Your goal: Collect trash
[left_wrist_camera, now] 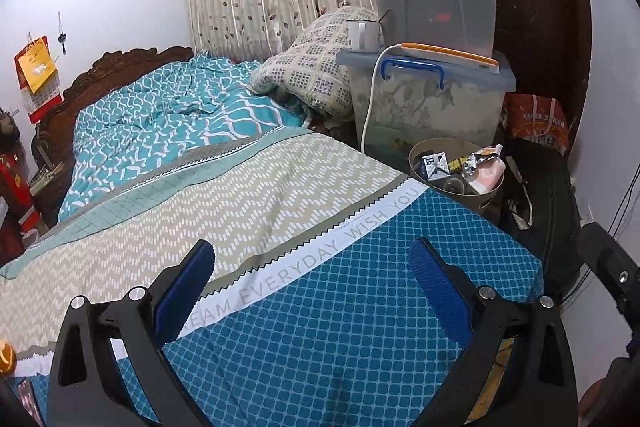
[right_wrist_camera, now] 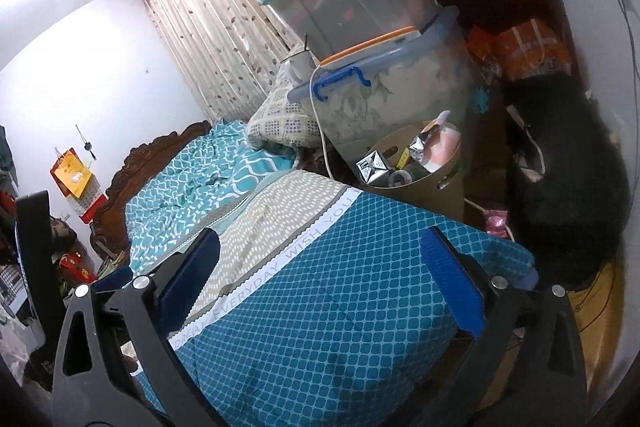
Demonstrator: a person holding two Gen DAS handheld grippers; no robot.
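Beyond my spread, empty left gripper (left_wrist_camera: 312, 291) and right gripper (right_wrist_camera: 320, 287), crinkled foil (bed-hidden base) crowds the round bin (left_wrist_camera: 494, 193).

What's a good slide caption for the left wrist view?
Open left gripper over the patterned bedspread, facing a trash-filled bin beside the bed.

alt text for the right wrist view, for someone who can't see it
The open, empty right gripper hovers over a bed with a blue patterned cover. Beyond the bed's edge a tan trash bin holds wrappers and cartons, beside stacked plastic storage boxes.
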